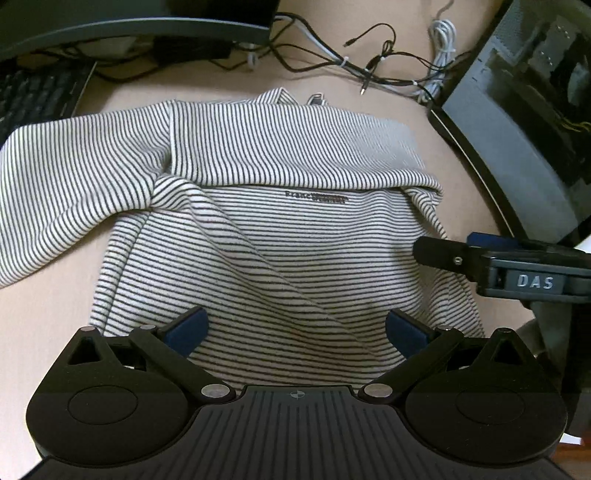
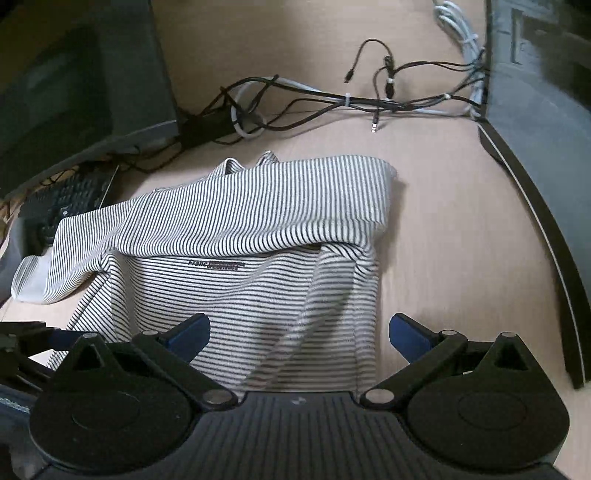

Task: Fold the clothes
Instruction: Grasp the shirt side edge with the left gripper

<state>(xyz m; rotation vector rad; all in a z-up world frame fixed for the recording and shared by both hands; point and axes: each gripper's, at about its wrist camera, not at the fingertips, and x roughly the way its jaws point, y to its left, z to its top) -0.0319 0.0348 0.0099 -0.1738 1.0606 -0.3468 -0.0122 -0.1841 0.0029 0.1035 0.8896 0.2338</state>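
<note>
A black-and-white striped sweater lies on the beige table, one sleeve folded across its chest above a small dark logo, the other sleeve spread out to the left. My left gripper hovers over the sweater's lower body, jaws wide apart, nothing between the blue pads. In the right wrist view the same sweater lies ahead. My right gripper stands open over its lower right edge, holding nothing. In the left wrist view the right gripper's fingers reach in from the right, just over the sweater's right side.
A tangle of black and white cables lies beyond the sweater. A dark keyboard and a monitor base sit at the far left. A dark panel stands along the right. Bare table lies right of the sweater.
</note>
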